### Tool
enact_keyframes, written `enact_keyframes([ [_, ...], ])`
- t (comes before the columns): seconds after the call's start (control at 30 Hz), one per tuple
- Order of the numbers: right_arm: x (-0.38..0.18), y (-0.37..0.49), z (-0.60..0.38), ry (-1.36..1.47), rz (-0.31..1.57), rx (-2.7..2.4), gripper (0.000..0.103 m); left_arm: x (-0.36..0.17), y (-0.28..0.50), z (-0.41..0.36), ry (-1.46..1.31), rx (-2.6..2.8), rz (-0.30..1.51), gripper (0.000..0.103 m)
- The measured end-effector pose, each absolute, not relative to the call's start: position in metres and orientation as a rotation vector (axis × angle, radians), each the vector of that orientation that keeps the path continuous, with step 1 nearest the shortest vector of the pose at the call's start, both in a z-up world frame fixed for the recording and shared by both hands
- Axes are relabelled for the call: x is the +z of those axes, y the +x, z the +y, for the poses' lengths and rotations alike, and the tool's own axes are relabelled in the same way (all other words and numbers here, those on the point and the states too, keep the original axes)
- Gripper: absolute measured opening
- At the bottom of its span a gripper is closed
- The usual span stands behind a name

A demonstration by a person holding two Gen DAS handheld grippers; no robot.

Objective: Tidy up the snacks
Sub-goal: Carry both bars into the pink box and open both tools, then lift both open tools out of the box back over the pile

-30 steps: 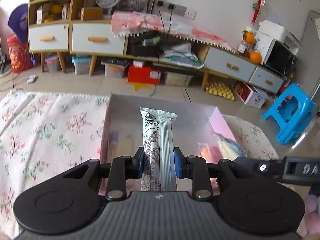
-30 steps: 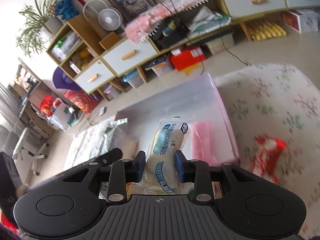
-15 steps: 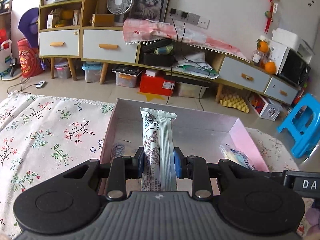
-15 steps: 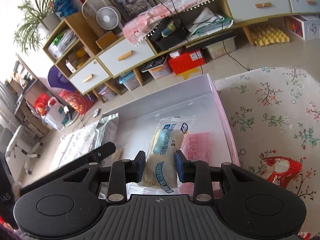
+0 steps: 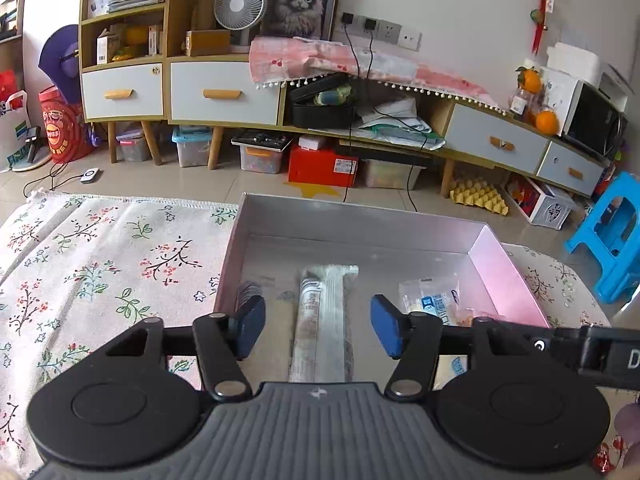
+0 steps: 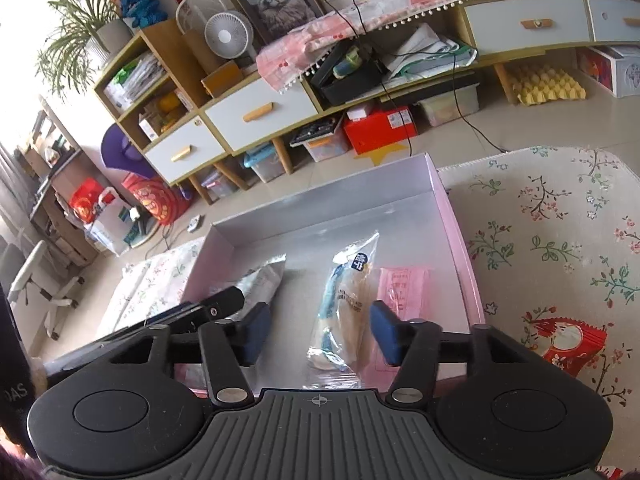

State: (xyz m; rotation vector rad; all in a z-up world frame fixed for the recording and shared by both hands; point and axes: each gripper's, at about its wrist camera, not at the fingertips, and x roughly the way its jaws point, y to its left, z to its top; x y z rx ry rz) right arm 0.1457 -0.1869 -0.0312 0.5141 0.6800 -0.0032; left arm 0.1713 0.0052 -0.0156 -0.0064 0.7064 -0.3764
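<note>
A white tablecloth printed with small flowers (image 5: 100, 264) covered the work surface and carried every task item. On it stood a shallow rectangular cardboard box with pink outer walls and a silvery interior (image 5: 500, 268), its far wall toward the room's low cabinets.

Three snack packets lay flat on the floor of the box. In the left wrist view, a long silver foil snack packet with printed text (image 5: 324, 320) lay lengthwise near the middle of the floor, its far end pointing at the far wall. To its right lay a clear plastic packet with a blue-and-white label (image 5: 432, 300), near the right wall. In the right wrist view, the same clear packet (image 6: 344, 304) lay between the silver packet (image 6: 260, 280) on the left and a flat pink packet (image 6: 404, 288) on the right; the pink packet lay just beside the right wall.

Outside the box, a red-and-white crinkled snack wrapper (image 6: 568, 340) rested on the cloth to the right, apart from the box.

The left gripper (image 5: 318, 328) was released, its blue pads spread wide on either side of the silver packet without touching it. The right gripper (image 6: 320, 332) was likewise released, its pads well clear of the clear packet lying between them. Both grippers sat at the near side of the box.
</note>
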Motion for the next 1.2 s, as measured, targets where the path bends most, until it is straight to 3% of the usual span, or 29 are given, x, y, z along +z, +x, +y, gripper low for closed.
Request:
enact_keyframes([
  [0.17,-0.026,0.141,-0.186,0.497,0.685,-0.006,0.057,-0.012,0.167,0.009,-0.011,-0.372,0.731,0.067],
  [0.3,-0.016,0.131,-0.187,0.506,0.666,-0.001,0.073,-0.008,0.160,0.014,-0.005,-0.385,0.751,0.072],
  [0.8,0.018,0.082,-0.165,0.370,0.680,-0.044,0.088,0.016,0.127,0.033,0.062,-0.392,0.780,0.099],
  [1.2,0.011,0.046,-0.166,0.342,0.721,-0.069,0.092,0.010,0.102,0.056,0.092,-0.398,0.811,0.102],
])
